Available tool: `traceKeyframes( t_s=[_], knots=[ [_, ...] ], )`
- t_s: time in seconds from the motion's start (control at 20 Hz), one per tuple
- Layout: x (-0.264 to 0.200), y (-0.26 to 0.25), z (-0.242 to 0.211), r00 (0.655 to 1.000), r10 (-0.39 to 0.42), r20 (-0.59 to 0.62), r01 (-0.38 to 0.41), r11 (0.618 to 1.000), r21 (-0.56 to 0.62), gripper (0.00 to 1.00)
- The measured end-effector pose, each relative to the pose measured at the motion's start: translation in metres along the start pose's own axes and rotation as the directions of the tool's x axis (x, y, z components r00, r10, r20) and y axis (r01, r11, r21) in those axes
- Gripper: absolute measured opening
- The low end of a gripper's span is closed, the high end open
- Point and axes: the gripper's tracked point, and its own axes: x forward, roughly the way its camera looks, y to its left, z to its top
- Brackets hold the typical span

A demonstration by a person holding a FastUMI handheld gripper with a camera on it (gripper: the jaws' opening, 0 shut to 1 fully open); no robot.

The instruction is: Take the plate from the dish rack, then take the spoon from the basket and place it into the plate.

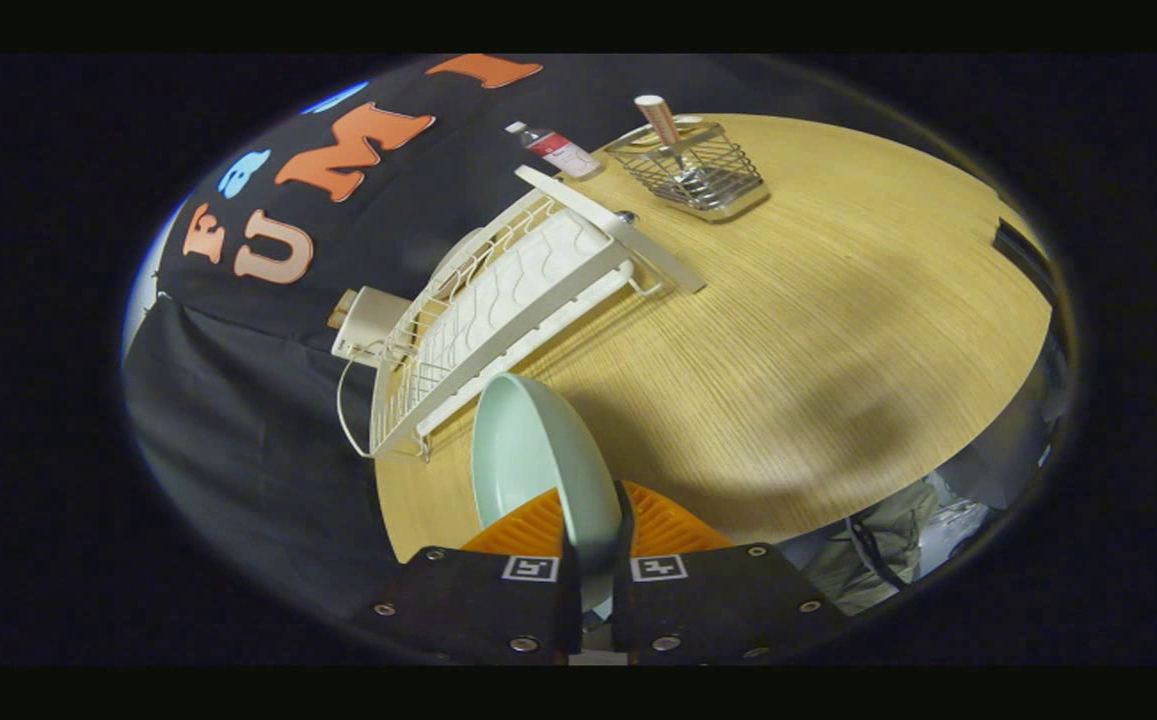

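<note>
Between the tongs (593,545), plate (538,470) clamped on edge, rim pointing fwd toward dish rack (498,310), above table (818,340).

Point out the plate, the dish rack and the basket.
plate (528,460): gripper view, inner face, held between the fingers.
dish rack (498,300): gripper view, its white drain tray.
basket (698,170): gripper view, its wire side wall.

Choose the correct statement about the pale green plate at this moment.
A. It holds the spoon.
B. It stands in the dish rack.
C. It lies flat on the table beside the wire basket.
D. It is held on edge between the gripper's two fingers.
D: the pale green plate stands on edge, its rim clamped in the gripper, out of the white dish rack and above the wooden table.
</note>
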Motion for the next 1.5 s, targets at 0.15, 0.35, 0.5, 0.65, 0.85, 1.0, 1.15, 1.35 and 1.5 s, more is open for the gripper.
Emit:
traceKeyframes(
  t_s=[0.15,0.35,0.5,0.65,0.85,1.0,1.15,1.35,1.5],
  knots=[
    [0.005,-0.002,0.000,1.000,0.023,-0.011,-0.022,0.999,0.040,0.12],
    [0.012,-0.006,0.006,1.000,0.003,-0.015,-0.002,1.000,0.025,0.19],
    [0.016,-0.022,0.011,0.998,-0.067,-0.014,0.067,0.998,-0.014,0.24],
    [0.018,-0.026,0.014,0.997,-0.070,-0.022,0.070,0.997,0.020,0.28],
    [0.016,-0.030,0.019,0.995,-0.094,-0.013,0.094,0.995,-0.020,0.34],
    [0.009,-0.032,0.030,0.993,-0.115,0.013,0.116,0.991,-0.065,0.40],
    [0.000,-0.033,0.044,0.991,-0.128,0.034,0.131,0.986,-0.104,0.52],
    [-0.016,-0.037,0.074,0.984,-0.156,0.081,0.166,0.977,-0.131,0.75],
    [-0.028,-0.043,0.107,0.967,-0.193,0.167,0.221,0.960,-0.170,0.95]
  ],
)
